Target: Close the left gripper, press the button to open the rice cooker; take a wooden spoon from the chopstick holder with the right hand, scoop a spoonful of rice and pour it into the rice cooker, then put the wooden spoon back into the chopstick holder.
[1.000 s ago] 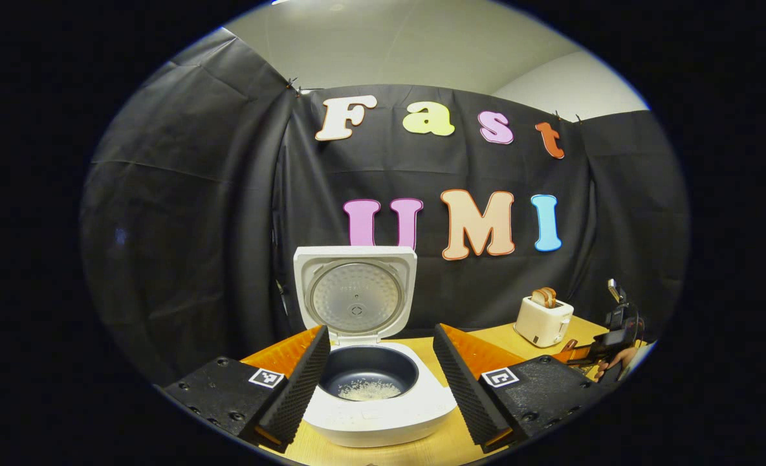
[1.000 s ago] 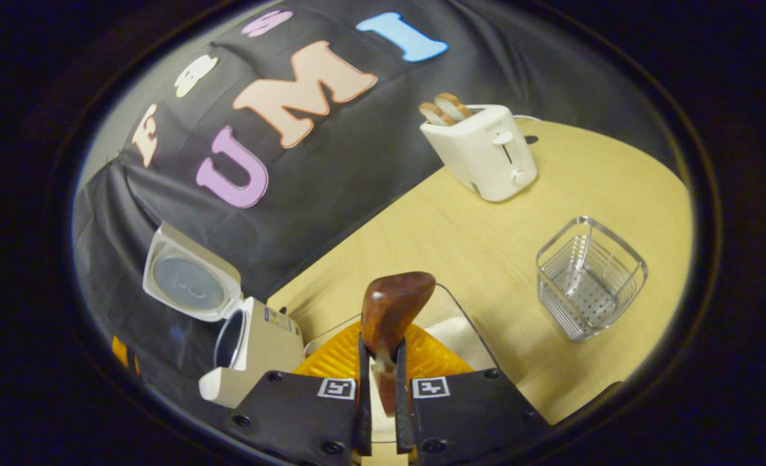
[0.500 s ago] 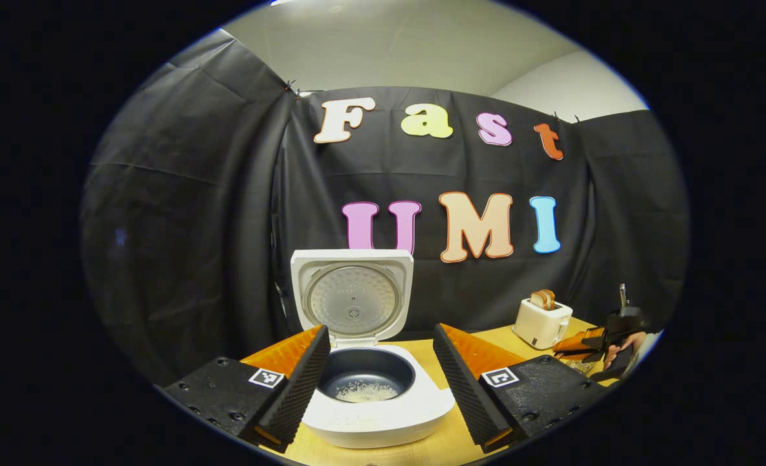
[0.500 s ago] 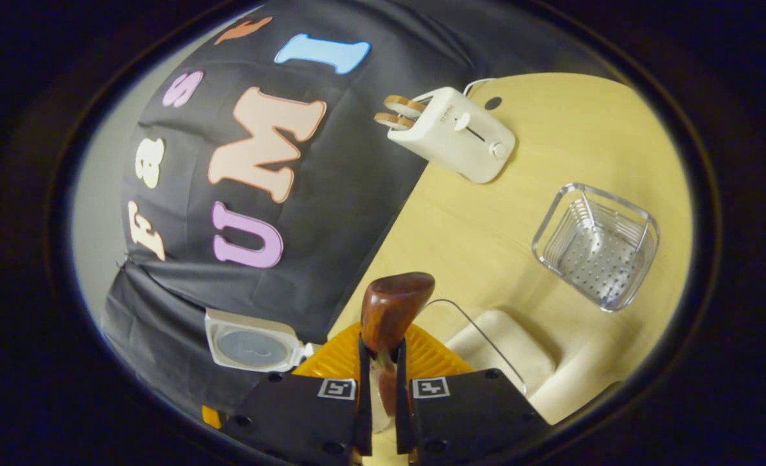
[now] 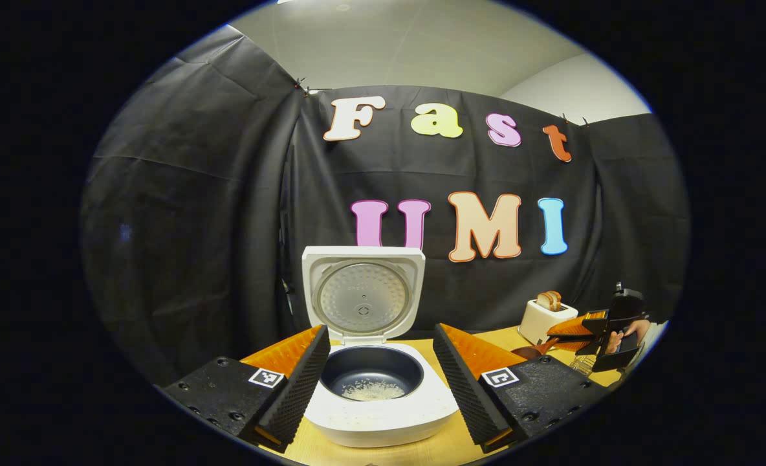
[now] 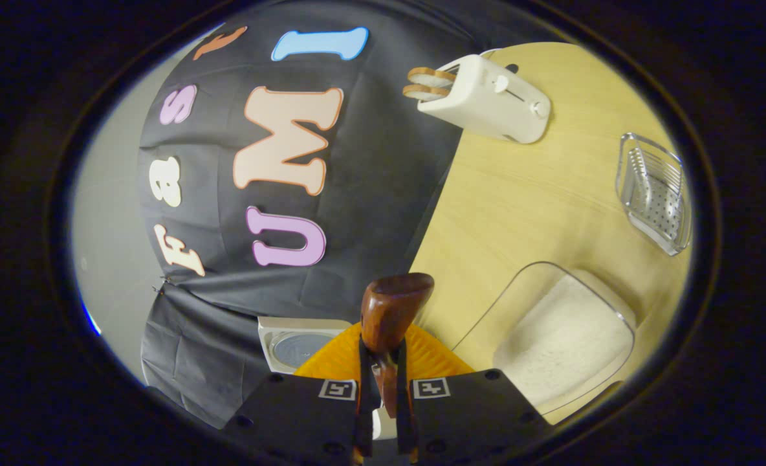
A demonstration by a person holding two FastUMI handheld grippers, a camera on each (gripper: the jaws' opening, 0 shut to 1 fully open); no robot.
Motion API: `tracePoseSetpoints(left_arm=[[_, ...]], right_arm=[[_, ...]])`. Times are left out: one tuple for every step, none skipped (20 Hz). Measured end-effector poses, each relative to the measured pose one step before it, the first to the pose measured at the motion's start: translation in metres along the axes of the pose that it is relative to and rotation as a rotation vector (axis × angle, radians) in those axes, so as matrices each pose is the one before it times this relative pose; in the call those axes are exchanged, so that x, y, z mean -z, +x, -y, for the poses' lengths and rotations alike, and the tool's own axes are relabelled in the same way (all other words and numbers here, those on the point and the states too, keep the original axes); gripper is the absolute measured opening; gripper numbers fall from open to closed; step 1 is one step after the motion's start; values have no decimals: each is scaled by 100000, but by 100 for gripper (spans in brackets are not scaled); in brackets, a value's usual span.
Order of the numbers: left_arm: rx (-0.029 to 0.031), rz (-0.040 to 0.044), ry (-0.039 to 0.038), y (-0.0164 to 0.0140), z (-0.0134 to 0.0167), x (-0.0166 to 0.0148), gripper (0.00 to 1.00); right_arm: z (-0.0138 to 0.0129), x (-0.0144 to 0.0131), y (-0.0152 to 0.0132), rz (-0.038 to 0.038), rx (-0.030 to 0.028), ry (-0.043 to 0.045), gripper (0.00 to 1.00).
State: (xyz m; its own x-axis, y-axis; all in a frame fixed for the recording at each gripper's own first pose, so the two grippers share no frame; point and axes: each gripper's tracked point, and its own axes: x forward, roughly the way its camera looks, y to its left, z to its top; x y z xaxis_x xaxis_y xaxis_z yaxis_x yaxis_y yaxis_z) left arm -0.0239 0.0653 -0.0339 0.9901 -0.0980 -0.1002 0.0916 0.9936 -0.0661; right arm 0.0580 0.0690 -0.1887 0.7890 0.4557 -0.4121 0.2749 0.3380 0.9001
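Observation:
The white rice cooker stands with its lid up, a little rice lying in the dark pot. My left gripper is open, its fingers on either side of the pot, holding nothing. My right gripper is shut on the handle of the brown wooden spoon, whose bowl sticks out ahead. That view is rolled sideways, with the cooker lid low behind the fingers. In the left gripper view the right gripper is at the far right in a hand, the spoon pointing left.
A clear container of rice sits on the wooden table just right of the spoon. The clear chopstick holder is farther right. A white toaster with bread slices stands at the table's back by the black cloth.
My right gripper has kept rolling sideways with the spoon; the rice container has come into full view and the holder slid to the edge. The left gripper has barely moved and stays open.

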Motion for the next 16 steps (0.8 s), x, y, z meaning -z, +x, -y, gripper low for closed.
tracePoseSetpoints(left_arm=[[-966,142,-41,-244,-542,-63,94],[-895,257,-207,-167,-664,-13,94],[-885,305,-341,-213,-608,-106,94],[-1206,64,-141,-218,-726,-27,94],[-1453,-92,1,-190,-846,63,94],[-1472,17,-216,-269,-858,149,94],[-1343,269,-471,-305,-755,-85,94],[-1315,207,-465,-356,-776,-20,94],[-1225,-2,-133,-363,-680,-15,93],[-1296,-28,9,-346,-731,170,93],[-1168,0,9,-242,-710,-8,93],[-1123,2,-104,-258,-638,6,93],[-1075,-68,-262,-227,-683,78,93],[-1155,227,-202,-310,-671,-61,92],[-1384,137,94,-226,-759,-62,93],[-1416,0,157,-247,-718,49,92]], right_arm=[[-876,598,485,-756,-806,-2010,18],[-908,609,629,-968,-1108,-1355,18],[-1146,700,517,-1070,-1377,-744,18],[-972,827,664,-1277,-1144,-693,16],[-729,790,599,-1151,-906,-1046,18],[-803,688,702,-1098,-400,-1609,16],[-681,803,719,-1255,-439,-1905,16],[-723,797,807,-1274,-465,-1882,16],[-838,840,652,-975,-574,-1496,16],[-698,800,889,-1071,-708,-1252,16],[-822,677,940,-898,-634,-1039,16],[-689,766,980,-936,-542,-1401,16],[-382,891,658,-392,-10,-2160,19],[-254,675,776,-270,734,-2901,17],[-84,694,839,-235,1160,-3083,15],[-191,664,856,-143,737,-2954,15]])
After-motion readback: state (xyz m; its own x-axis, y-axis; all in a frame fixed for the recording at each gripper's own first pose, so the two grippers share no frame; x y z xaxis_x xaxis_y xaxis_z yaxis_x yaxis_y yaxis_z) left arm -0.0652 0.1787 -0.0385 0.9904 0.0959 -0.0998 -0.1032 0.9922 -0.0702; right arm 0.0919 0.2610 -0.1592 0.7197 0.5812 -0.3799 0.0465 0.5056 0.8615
